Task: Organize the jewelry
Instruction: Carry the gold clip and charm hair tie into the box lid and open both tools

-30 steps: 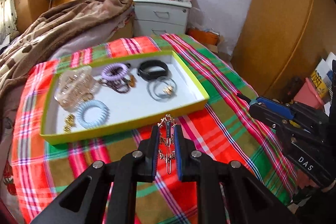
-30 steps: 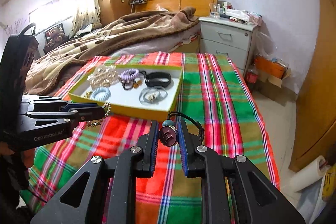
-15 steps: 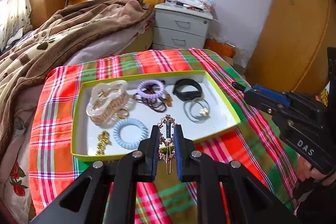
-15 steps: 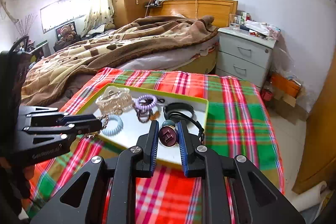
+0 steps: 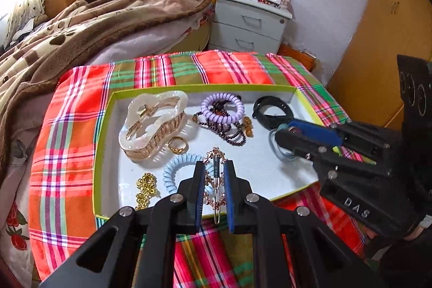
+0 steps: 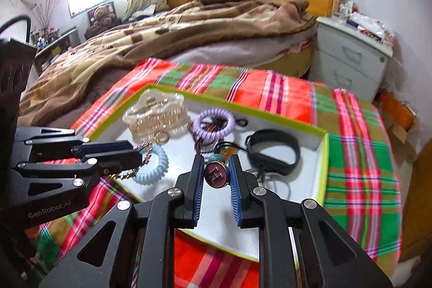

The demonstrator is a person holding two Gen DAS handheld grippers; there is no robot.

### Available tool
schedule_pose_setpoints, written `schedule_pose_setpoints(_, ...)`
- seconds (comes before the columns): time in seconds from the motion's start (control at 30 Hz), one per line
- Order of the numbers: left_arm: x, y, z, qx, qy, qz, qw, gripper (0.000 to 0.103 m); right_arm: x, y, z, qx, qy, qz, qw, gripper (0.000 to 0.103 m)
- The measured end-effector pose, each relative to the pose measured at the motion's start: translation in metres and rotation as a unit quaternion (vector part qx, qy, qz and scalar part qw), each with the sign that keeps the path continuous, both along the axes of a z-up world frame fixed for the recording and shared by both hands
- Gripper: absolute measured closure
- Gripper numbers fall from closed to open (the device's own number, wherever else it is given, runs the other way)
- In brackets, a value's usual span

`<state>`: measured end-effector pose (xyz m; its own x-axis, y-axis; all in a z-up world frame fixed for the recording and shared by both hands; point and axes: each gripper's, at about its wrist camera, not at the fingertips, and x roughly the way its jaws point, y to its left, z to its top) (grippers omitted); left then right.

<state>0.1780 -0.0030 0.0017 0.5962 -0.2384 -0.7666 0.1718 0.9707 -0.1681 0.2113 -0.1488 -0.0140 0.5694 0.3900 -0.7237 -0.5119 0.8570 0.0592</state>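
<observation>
You have one green-rimmed tray point(image 5: 102, 131) on one plaid cloth point(image 5: 67, 126). Inside it you can count one large pearly claw clip point(image 5: 151, 123) at the far left, one gold ring point(image 5: 177, 145) just beside it, two spiral hair ties, a purple one point(image 5: 222, 109) at the far middle and a pale blue one point(image 5: 175, 173) nearer you, one dark beaded bracelet point(image 5: 229, 131), one black band point(image 5: 271, 112) at the far right, and one gold beaded piece point(image 5: 145, 189) at the near left. You hold two grippers: the left gripper point(image 5: 213, 180) pinches one rose-gold chain clip point(image 5: 216, 174), the right gripper point(image 6: 216, 174) pinches one round H-marked hair tie point(image 6: 216, 174). One nightstand point(image 5: 248, 23) stands far right
</observation>
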Motion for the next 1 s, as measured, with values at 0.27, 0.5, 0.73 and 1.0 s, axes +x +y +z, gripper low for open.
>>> schedule_pose_setpoints(0.27,0.009,-0.003,-0.015,-0.001,0.019,-0.002,0.9998,0.089,0.007,0.002,-0.018,-0.009,0.035,0.016,0.999,0.084)
schedule_pose_setpoints(0.5,0.01,-0.004,-0.018,0.001,0.023,-0.004,0.9997,0.089,0.011,0.005,-0.026,-0.021,0.05,0.019,0.998,0.084)
schedule_pose_setpoints(0.73,0.009,-0.005,-0.018,0.0,0.023,-0.003,0.9997,0.089,0.011,0.009,-0.027,-0.028,0.049,0.019,0.998,0.084)
schedule_pose_setpoints(1.0,0.009,-0.005,-0.019,-0.003,0.025,0.001,0.9997,0.089,0.011,0.009,-0.027,-0.03,0.047,0.013,0.998,0.084)
